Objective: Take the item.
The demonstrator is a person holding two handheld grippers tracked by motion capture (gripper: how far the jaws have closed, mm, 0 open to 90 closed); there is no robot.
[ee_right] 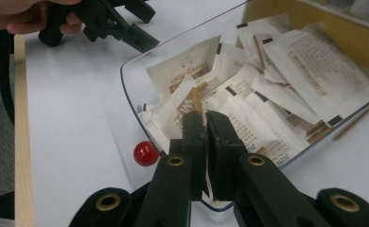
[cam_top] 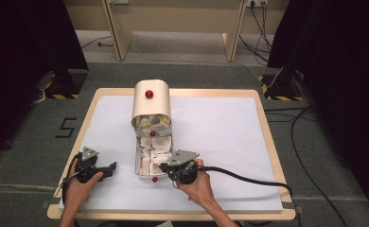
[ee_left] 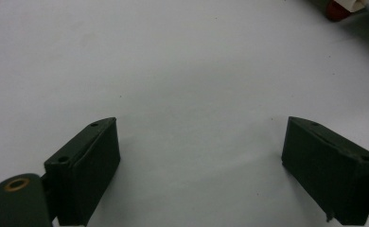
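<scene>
A person is sitting at a pale wooden table (cam_top: pixel 263 123) covered by a smooth white sheet (cam_top: pixel 220 137), holding a black two-jaw gripper in each hand. The landmark here is a clear plastic drawer (cam_top: pixel 138 161), pulled out toward the person from a cream, round-topped box (cam_top: pixel 151 101).

Left of the drawer, well apart from it, the left hand (cam_top: pixel 78 187) is holding the left gripper (cam_top: pixel 108 170) low over the sheet. In the left gripper view its two blocky, matte black jaws are standing wide apart with nothing but bare white sheet between them.

The drawer itself is a shallow, rounded-cornered tray of glossy transparent plastic, with a small shiny red ball knob (ee_right: pixel 145 153) at its near end. It is heaped with flat white paper sachets (ee_right: pixel 267 90), crinkled and printed with fine dark text, some with tan or black edges. Behind the drawer, the box is showing a second red knob (cam_top: pixel 149 93) on its smooth curved front.

Just right of the drawer's near end, the right hand (cam_top: pixel 199 187) is holding the right gripper (ee_right: pixel 206 124), its cable (cam_top: pixel 249 177) trailing off to the right. In the right gripper view its jaws are reaching over the drawer's rim, pressed close together on the thin edge of one sachet (ee_right: pixel 185 106) that is lying among the others inside the drawer.
</scene>
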